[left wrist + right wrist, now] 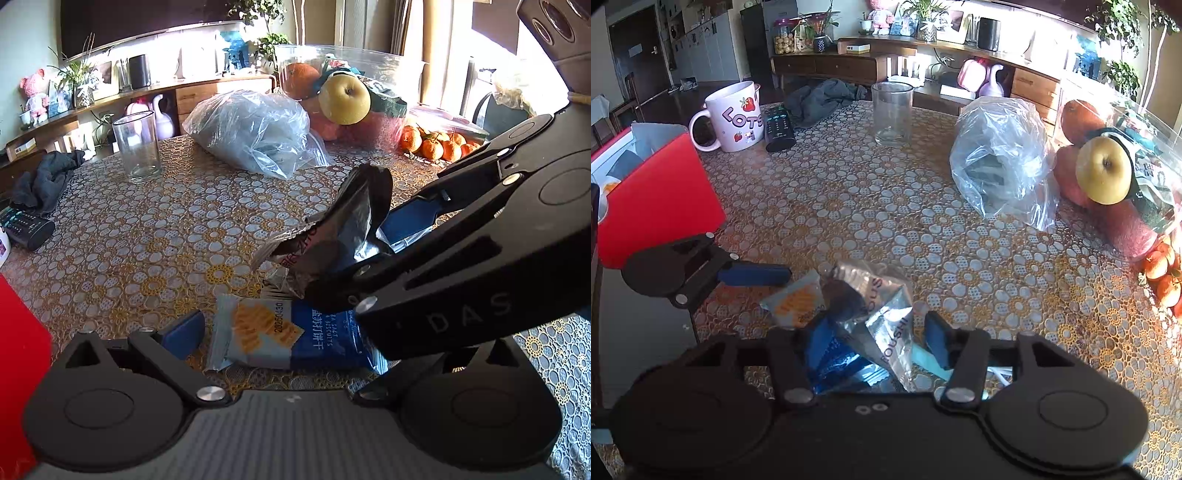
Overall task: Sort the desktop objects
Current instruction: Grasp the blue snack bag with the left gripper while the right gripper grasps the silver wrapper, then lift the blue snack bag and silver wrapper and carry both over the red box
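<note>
A blue biscuit packet (291, 338) lies flat on the flowered tablecloth at the near edge, between the open fingers of my left gripper (291, 343). A crumpled silver foil wrapper (347, 229) stands over the packet, between the blue pads of my right gripper (875, 332), which comes in from the right in the left wrist view. In the right wrist view the wrapper (882, 302) stands between the spread fingers and the biscuit packet (798, 302) lies under it. I cannot tell if the pads press on the wrapper.
A red box (661, 199) stands at the table's left edge. A strawberry mug (735, 118), a remote (779, 127), an empty glass (892, 112), a clear plastic bag (1001, 158) and a fruit container (1108, 162) with tangerines (436, 146) stand farther back.
</note>
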`<control>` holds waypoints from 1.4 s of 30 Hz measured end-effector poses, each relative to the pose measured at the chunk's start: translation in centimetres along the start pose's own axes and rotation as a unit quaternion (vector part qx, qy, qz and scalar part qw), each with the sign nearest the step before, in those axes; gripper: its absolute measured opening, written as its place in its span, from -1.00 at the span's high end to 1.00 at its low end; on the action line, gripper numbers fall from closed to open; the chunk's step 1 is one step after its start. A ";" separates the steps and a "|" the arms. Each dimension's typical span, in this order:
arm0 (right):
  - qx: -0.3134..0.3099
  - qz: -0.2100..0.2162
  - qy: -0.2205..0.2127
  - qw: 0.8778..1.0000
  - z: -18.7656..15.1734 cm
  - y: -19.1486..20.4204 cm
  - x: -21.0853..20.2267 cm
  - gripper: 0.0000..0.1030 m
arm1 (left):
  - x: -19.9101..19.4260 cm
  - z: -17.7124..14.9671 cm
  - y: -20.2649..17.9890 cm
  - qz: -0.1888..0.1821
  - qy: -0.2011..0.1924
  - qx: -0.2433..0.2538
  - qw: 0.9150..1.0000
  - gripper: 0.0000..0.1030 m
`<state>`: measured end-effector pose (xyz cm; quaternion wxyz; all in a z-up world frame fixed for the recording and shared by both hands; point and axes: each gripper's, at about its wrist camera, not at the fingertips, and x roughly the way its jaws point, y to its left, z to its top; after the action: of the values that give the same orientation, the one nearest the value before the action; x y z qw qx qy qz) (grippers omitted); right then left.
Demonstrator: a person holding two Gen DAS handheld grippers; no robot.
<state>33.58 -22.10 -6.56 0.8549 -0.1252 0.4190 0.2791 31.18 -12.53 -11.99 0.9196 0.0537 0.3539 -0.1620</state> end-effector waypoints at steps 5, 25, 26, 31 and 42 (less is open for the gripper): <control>-0.001 0.002 0.000 1.000 0.1 0.1 -0.3 0.23 | -0.2 0.0 -0.2 0.004 -0.002 0.005 1.000 -0.79; 0.021 -0.006 -0.003 1.000 -0.6 -0.2 -2.7 0.38 | -2.3 -0.1 -0.2 0.008 -0.006 -0.019 1.000 -0.49; 0.021 -0.007 -0.004 1.000 -0.6 -0.2 -3.0 0.38 | -2.6 -0.1 -0.2 0.008 -0.008 -0.020 1.000 -0.49; 0.026 -0.006 -0.011 1.000 -0.9 -0.2 -4.7 0.38 | -4.2 -0.1 -0.3 0.006 -0.011 -0.030 0.999 -0.49; 0.030 -0.012 -0.019 0.999 -1.8 1.0 -8.5 0.38 | -9.2 -0.1 -0.8 -0.003 -0.025 -0.040 0.999 -0.49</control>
<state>27.63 -25.23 -0.93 0.8694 -0.0992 0.4096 0.2579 24.41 -10.91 -5.90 0.9291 0.0123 0.3371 -0.1516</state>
